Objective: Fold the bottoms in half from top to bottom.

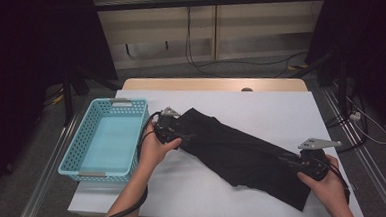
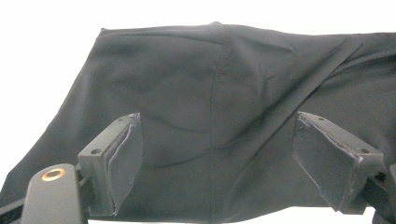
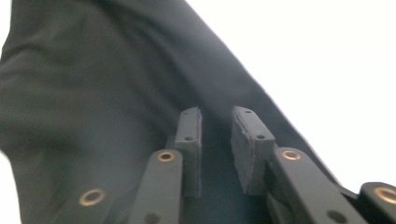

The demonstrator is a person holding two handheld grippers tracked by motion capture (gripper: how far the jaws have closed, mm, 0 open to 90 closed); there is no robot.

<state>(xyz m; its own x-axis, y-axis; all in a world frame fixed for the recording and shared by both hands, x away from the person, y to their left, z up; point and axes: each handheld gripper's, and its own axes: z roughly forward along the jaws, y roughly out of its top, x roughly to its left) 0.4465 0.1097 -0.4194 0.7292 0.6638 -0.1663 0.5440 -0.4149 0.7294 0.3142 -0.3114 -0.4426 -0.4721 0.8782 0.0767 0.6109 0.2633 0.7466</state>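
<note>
A: Closest in, the right gripper's [image 3: 215,154] pads [image 3: 246,149] stand a narrow gap apart over the black garment [image 3: 93,93]. Is it gripping?

B: Not that I can see. Dark cloth lies under and between them, but nothing looks pinched, so I'd call it released, only barely parted.

A: And the left gripper [image 2: 217,158]?

B: Spread wide, its pads [image 2: 123,158] hovering over the fabric near a seam, clamping nothing.

A: Where does the garment [image 1: 238,153] lie?

B: Stretched slantwise across the white table [image 1: 261,107], one end at the left hand [image 1: 154,149], the other at the right hand [image 1: 327,185]. The turquoise basket [image 1: 104,136] sits just beside the left end.

A: So which step?

B: I'd judge they are lining up to grab both ends for folding or lifting. Next, each claw must drop onto an edge and clench before any pull.
</note>
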